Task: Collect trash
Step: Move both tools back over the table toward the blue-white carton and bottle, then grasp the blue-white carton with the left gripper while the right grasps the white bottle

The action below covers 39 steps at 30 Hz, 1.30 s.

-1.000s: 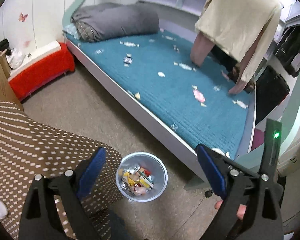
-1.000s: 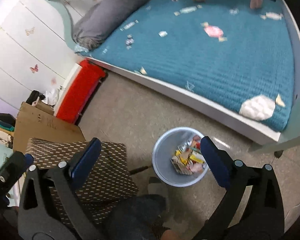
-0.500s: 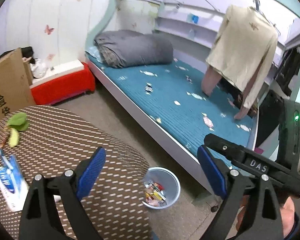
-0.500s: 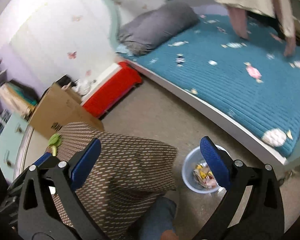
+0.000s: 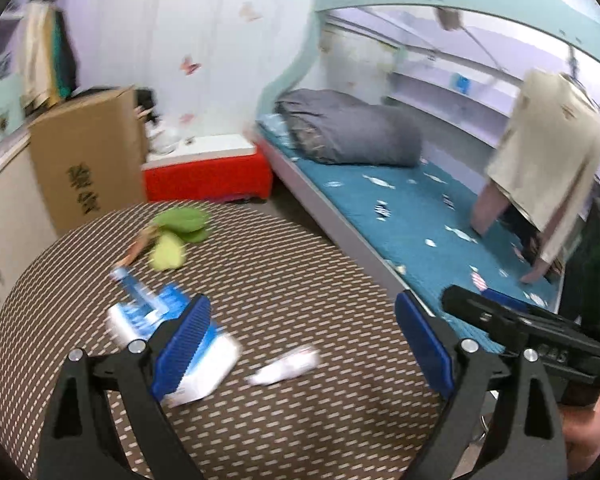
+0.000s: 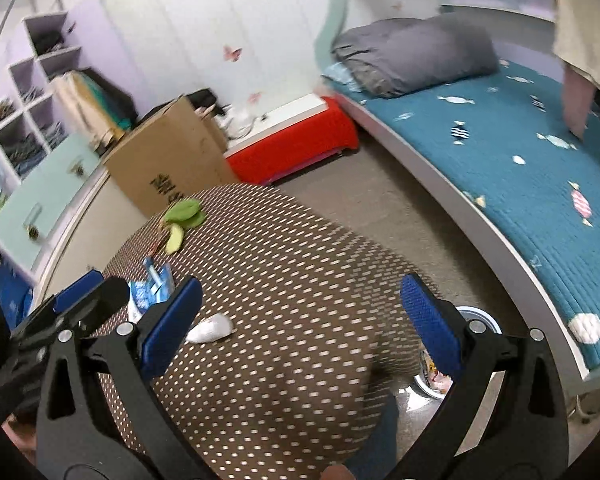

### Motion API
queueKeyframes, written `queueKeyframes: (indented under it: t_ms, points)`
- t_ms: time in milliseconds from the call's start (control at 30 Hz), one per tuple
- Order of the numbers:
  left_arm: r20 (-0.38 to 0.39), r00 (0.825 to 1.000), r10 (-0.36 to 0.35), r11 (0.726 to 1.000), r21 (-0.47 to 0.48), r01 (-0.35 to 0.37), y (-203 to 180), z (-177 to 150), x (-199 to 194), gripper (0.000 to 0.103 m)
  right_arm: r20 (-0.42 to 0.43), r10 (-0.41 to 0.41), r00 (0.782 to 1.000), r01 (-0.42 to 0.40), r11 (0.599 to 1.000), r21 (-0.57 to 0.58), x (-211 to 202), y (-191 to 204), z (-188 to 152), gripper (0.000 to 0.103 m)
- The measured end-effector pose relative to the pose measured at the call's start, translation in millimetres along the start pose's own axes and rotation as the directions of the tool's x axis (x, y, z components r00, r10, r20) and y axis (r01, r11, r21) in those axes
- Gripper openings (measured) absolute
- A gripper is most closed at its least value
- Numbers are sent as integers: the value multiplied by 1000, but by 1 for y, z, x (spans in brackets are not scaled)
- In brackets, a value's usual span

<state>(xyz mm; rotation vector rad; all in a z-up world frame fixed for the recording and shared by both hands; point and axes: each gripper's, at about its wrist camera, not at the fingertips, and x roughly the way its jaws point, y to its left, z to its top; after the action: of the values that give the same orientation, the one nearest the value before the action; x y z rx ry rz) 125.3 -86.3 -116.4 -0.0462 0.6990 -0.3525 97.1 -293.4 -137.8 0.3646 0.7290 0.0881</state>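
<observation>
Left gripper (image 5: 302,342) and right gripper (image 6: 300,322) gape wide, empty (both above the table (image 5: 300,272)); white wrapper (image 5: 284,366) at 6 o'clock of the table.

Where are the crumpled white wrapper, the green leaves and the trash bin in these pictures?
crumpled white wrapper (image 5: 285,366), left wrist view, on its middle.
green leaves (image 5: 182,224), left wrist view, on the big upper leaf.
trash bin (image 6: 478,316), right wrist view, on its far rim.
</observation>
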Motion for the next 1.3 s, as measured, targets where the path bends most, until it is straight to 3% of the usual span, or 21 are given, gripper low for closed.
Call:
queueKeyframes:
  t_ms: [367, 533, 833, 900, 967, 1033, 1067, 1133, 1300]
  points:
    - [-59, 988, 146, 975, -158, -154, 96, -33, -12, 91, -118, 38, 992, -60, 980, -192, 49, 63, -28, 97]
    - [-91, 982, 163, 967, -181, -177, 111, -39, 1, 91, -181, 1, 984, -49, 964, -261, 79, 72, -42, 97]
    - [-175, 971, 165, 958, -207, -200, 123, -33, 53, 91, -190, -4, 982, -63, 936, -346, 108, 92, -48, 95]
    - [-179, 972, 154, 960, -207, -191, 122, -35, 58, 84, -191, -2, 982, -68, 931, -358, 111, 96, -52, 90]
    - [-214, 967, 135, 964, -198, -179, 121, -37, 68, 54, -198, -12, 980, -64, 927, -369, 115, 98, -55, 83]
    - [-210, 969, 129, 967, -190, -170, 120, -39, 71, 43, -188, -18, 982, -57, 921, -385, 115, 101, -57, 69]
    - [-207, 972, 108, 971, -187, -148, 120, -39, 70, 34, -185, -14, 983, -59, 921, -385, 114, 102, -58, 56]
    - [-205, 976, 78, 974, -195, -119, 120, -40, 66, 27, -187, 1, 982, -72, 926, -370, 113, 99, -56, 51]
    - [-204, 977, 61, 980, -174, -97, 119, -48, 48, 25, -186, 29, 982, -88, 943, -321, 101, 85, -56, 50]
